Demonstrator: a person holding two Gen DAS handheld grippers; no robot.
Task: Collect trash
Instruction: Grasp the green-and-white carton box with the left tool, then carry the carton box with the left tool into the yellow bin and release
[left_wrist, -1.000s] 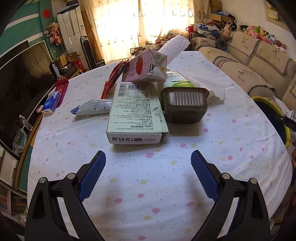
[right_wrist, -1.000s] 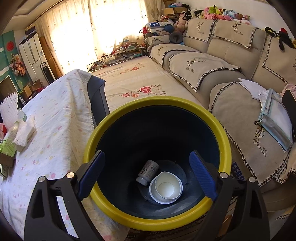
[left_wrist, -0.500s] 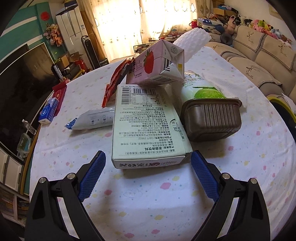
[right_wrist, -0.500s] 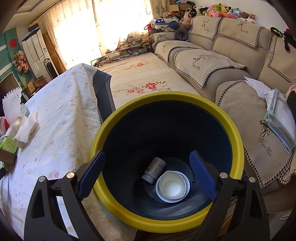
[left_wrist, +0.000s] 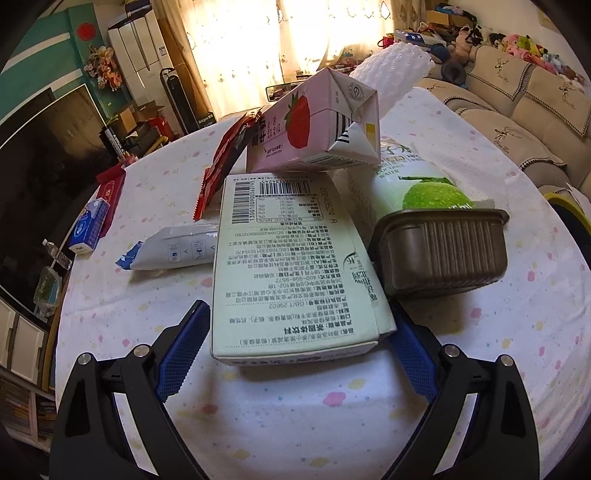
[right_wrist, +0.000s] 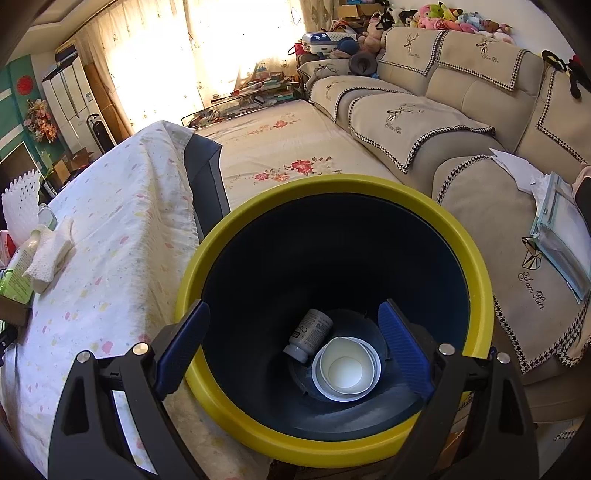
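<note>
- Sunlit living room; spotted-cloth counter (left_wrist: 332, 424) carries my trash pile.
- Left hand-held gripper (left_wrist: 295, 343): released, jaws straddling the pale green carton (left_wrist: 291, 266), its near end between them.
- Right hand-held gripper (right_wrist: 293, 345): released, empty, over the yellow-rimmed bin (right_wrist: 476, 266) beside the counter.

The left wrist view looks forward and steeply down between its own fingers, low and close over the table (left_wrist: 480, 369), with the pale green carton (left_wrist: 291, 266) filling the near centre and the window beyond. The right wrist view looks forward and down from just above the yellow-rimmed bin (right_wrist: 476, 258) beside the table edge, facing the sofa (right_wrist: 424, 122). Both views share the tablecloth, the bin rim, the sofa and the bright curtained window.
</note>
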